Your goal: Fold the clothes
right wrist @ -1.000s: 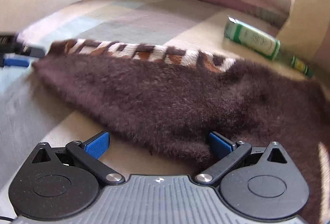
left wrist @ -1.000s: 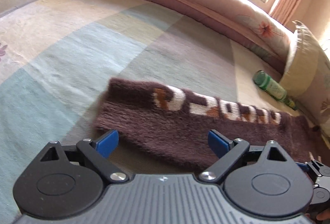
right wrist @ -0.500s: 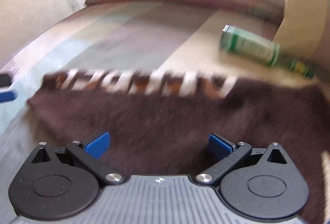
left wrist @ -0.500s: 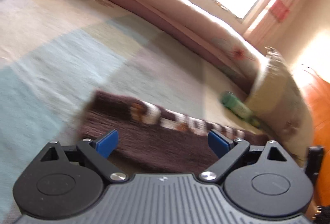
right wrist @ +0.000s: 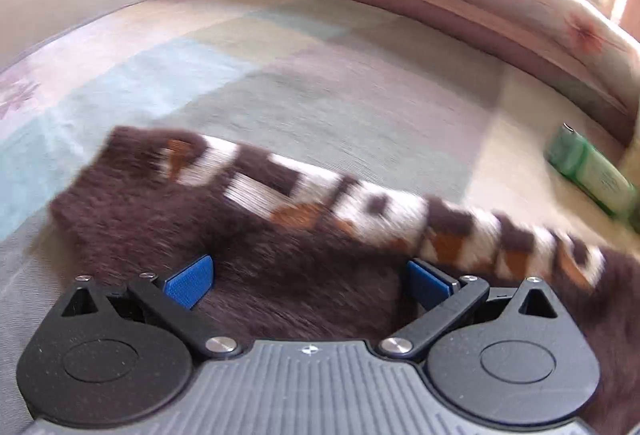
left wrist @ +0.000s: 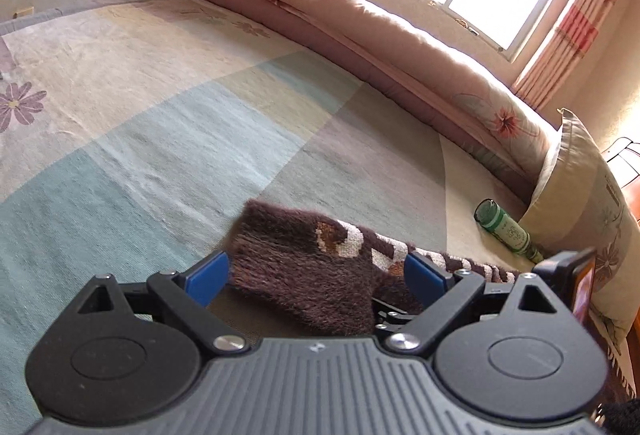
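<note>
Both jaws stand wide apart, pinching nothing. The left gripper (left wrist: 316, 273) frames the fuzzy dark-brown knitted garment (left wrist: 304, 275) low in the frame on the pastel checked bedspread (left wrist: 180, 139). The right gripper (right wrist: 308, 279) hovers over it, perhaps touching; blur hides contact. A green cylindrical bottle (left wrist: 508, 233) lies at right.

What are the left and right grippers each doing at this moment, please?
Left gripper: open, holding nothing, the brown sweater lying between its fingers.
Right gripper: open, holding nothing, over the same sweater.
</note>
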A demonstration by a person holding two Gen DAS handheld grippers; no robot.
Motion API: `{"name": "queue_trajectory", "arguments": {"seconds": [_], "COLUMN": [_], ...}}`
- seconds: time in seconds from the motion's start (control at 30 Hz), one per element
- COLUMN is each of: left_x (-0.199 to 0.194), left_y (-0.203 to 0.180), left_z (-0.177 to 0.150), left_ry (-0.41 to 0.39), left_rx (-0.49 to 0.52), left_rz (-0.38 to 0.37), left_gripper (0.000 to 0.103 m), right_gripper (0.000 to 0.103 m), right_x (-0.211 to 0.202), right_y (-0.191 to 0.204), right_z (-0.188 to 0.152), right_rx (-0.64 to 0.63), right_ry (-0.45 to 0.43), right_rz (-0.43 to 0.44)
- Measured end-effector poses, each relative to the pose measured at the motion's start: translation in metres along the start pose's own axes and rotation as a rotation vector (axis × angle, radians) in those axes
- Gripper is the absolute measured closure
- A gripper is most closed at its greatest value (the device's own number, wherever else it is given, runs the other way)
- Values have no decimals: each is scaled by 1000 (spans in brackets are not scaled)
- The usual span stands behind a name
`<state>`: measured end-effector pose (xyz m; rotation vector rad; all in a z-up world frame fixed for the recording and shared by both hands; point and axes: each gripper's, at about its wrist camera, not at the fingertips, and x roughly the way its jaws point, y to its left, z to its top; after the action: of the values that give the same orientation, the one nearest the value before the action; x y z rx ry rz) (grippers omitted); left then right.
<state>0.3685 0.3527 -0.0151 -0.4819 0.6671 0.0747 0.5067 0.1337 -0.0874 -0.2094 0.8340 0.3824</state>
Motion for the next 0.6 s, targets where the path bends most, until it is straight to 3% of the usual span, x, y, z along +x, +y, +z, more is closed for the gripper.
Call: {"name": "queue_trajectory", "arguments": {"seconds": [0.07,0.23,0.37,0.43,0.47,0.57,0.6], "left_x": [0,-6,-14,-18,-19,-17,-16], "left_y": [3,9,16,20,21,21,20], "left_z": [0,2,5,7,8,7,7], "left_ry": [3,-22,-42,-53,-55,-47,-38], "left_rx": [3,-26,-34,-51,-56,-47,-37], "left_rz": [10,29,25,21,19,25,28], "left_gripper": [9,9,9,9,9,9,9], "right_gripper": [0,0,0,0,0,0,0], "right_x": [-8,-10,16,14,11,-1,-1], "right_y": [-14,-29,9,36,48,71,66], "right_z": [6,15,20,15,15,19,23], "right_rx": [25,89,-12,-53,-96,-187,-148], "right_ry": [-7,-52,-14,-24,-16,-34,-44], "right_rz": [68,0,26,45,102,164,158]}}
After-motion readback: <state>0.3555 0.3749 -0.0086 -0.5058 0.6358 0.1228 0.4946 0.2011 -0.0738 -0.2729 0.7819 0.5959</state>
